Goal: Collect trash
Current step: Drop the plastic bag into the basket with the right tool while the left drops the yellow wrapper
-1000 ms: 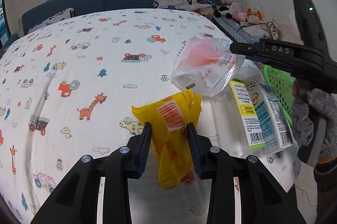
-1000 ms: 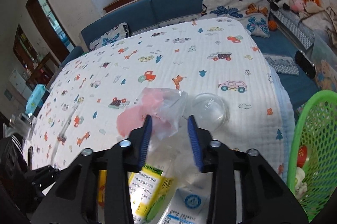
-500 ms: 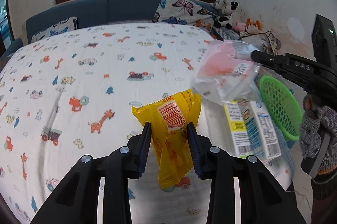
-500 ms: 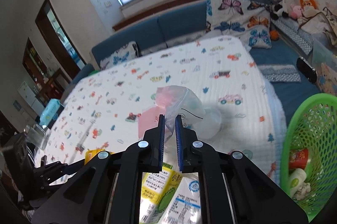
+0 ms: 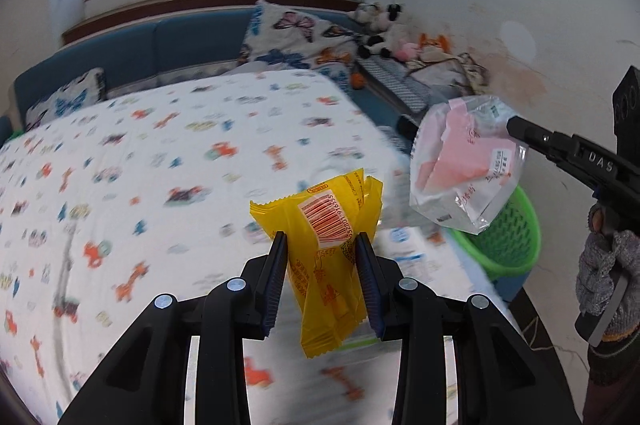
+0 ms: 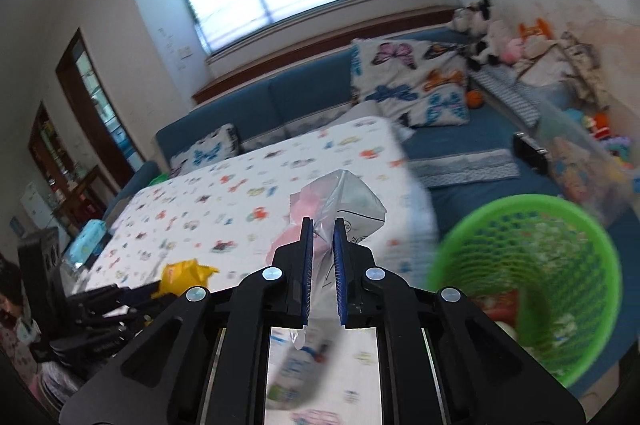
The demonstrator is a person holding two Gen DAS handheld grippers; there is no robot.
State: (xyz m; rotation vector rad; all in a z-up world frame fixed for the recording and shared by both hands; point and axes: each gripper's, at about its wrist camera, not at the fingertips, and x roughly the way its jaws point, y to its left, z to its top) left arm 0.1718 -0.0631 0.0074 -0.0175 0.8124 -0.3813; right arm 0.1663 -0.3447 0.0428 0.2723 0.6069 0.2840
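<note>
My left gripper [image 5: 322, 241] is shut on a yellow snack wrapper [image 5: 328, 225] with a red barcode and holds it above the table. My right gripper [image 6: 320, 225] is shut on a clear plastic bag with pink paper inside [image 6: 336, 201], lifted in the air; the bag [image 5: 464, 165] also shows in the left wrist view, hanging above the green mesh basket [image 5: 508, 245]. In the right wrist view the green basket [image 6: 528, 273] sits low right with some trash inside. The yellow wrapper [image 6: 184, 273] shows there at lower left.
The table [image 5: 160, 165] has a white cartoon-print cloth. Cartons lie blurred at its near edge [image 6: 296, 377]. A blue sofa [image 6: 256, 105] with butterfly pillows [image 6: 408, 81] stands behind. Stuffed toys [image 5: 380, 33] sit by the wall. A black device [image 6: 530, 151] rests on the sofa.
Both grippers have lifted and swung right toward the green basket, carrying their items. The clear bag has moved from over the table's edge to above the basket.
</note>
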